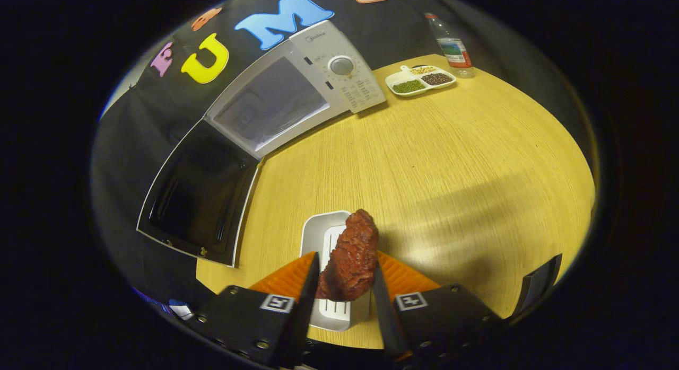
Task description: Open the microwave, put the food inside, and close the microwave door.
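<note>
A piece of reddish-brown meat (351,258) was held between the two fingers of the hand-held gripper (346,285), which were closed narrowly on it, one finger pressed against each side. The meat was positioned above a white rectangular tray (324,233) with a slotted base, which rested on the desk (451,158) directly beneath and just ahead of the fingers; whether the meat was touching the tray could not be determined. The desk surface was of light wood grain. Beyond the tray, toward the far left of the desk, a white microwave (313,89) was placed against the booth wall. Its door (199,192) was swung fully open toward the gripper side, with the dark inner face exposed, and the pale cavity (270,105) was visible. A round dial (341,65) was seen on the control panel to the right of the cavity. Further right, near the far edge of the desk, a white divided dish (420,80) containing green, dark and pale grains was set, and a clear plastic bottle (451,45) stood just beyond it.
</note>
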Motion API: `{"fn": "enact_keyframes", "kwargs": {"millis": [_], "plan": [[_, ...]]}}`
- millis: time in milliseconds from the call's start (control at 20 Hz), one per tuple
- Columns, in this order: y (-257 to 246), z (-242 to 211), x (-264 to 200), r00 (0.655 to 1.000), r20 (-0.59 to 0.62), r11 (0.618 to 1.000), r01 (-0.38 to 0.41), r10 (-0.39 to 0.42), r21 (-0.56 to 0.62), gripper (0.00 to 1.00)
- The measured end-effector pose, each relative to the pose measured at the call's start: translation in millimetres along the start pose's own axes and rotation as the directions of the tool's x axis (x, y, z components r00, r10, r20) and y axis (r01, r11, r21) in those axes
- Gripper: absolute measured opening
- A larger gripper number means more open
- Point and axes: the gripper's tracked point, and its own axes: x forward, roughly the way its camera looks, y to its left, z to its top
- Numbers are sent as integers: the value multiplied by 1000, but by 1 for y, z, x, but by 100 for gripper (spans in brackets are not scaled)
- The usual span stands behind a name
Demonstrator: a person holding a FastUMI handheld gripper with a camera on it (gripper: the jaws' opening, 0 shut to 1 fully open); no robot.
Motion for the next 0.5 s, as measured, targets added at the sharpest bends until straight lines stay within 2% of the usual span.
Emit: {"fn": "enact_keyframes", "kwargs": {"millis": [50,150,250,300,350,400,500], "plan": [[4,1,-4,1000,-7,1000,-20,21,24,37],[4,-1,-7,999,-16,999,-34,35,26,37],[9,4,-10,999,-9,997,-50,50,53,19],[12,9,-16,998,6,995,-67,67,73,19],[11,14,0,998,12,996,-57,57,72,6],[15,11,-15,999,16,997,-53,52,57,5],[18,10,-18,998,1,997,-57,57,46,6]]}}
